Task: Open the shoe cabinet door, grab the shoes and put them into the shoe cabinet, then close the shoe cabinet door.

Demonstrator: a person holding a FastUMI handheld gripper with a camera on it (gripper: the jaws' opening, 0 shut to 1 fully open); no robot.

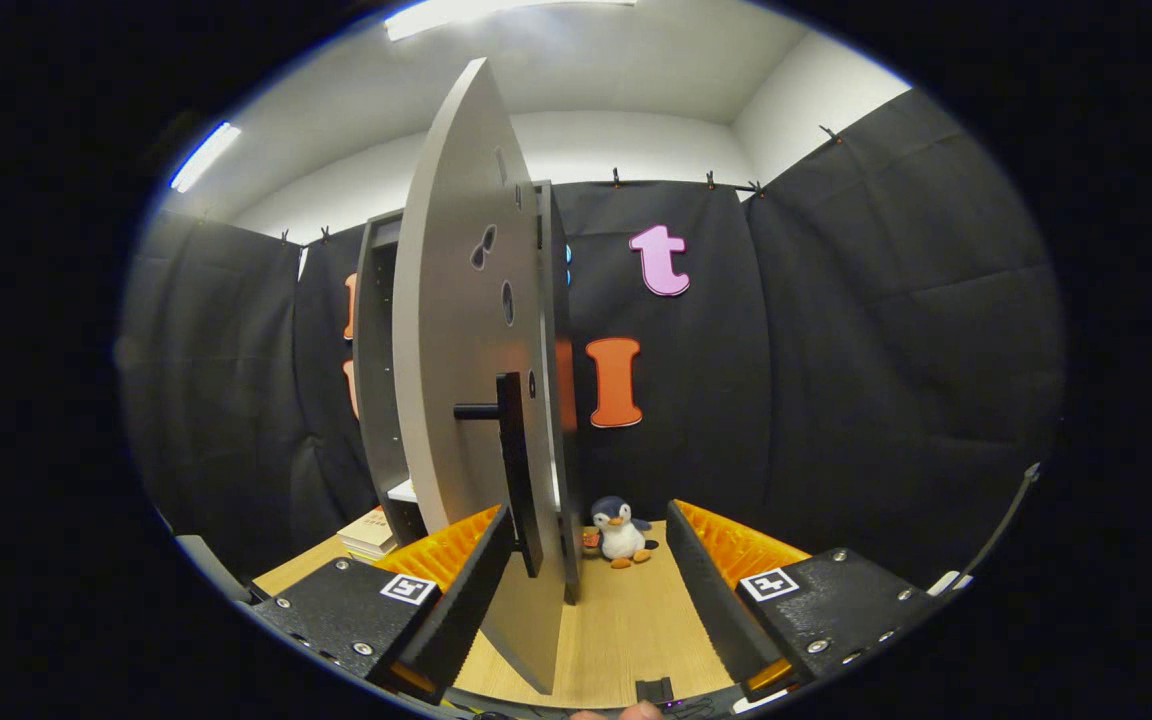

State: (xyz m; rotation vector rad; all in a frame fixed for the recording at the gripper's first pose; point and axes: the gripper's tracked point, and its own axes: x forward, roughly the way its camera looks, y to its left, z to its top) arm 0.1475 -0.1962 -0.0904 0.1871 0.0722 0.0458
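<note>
The claw (586, 590) stands wide, holding nothing. The grey cabinet door (461, 330) hangs edge-on between its fingers, hard by the left one, its black upright handle (516, 470) just ahead; whether they touch is probably not decidable here.

A plush penguin (620, 531) sits upright on the wooden table (626, 630) in front of me, against the black cloth wall (866, 380). A stack of books (369, 533) lies on the same table, well apart from the penguin.
</note>
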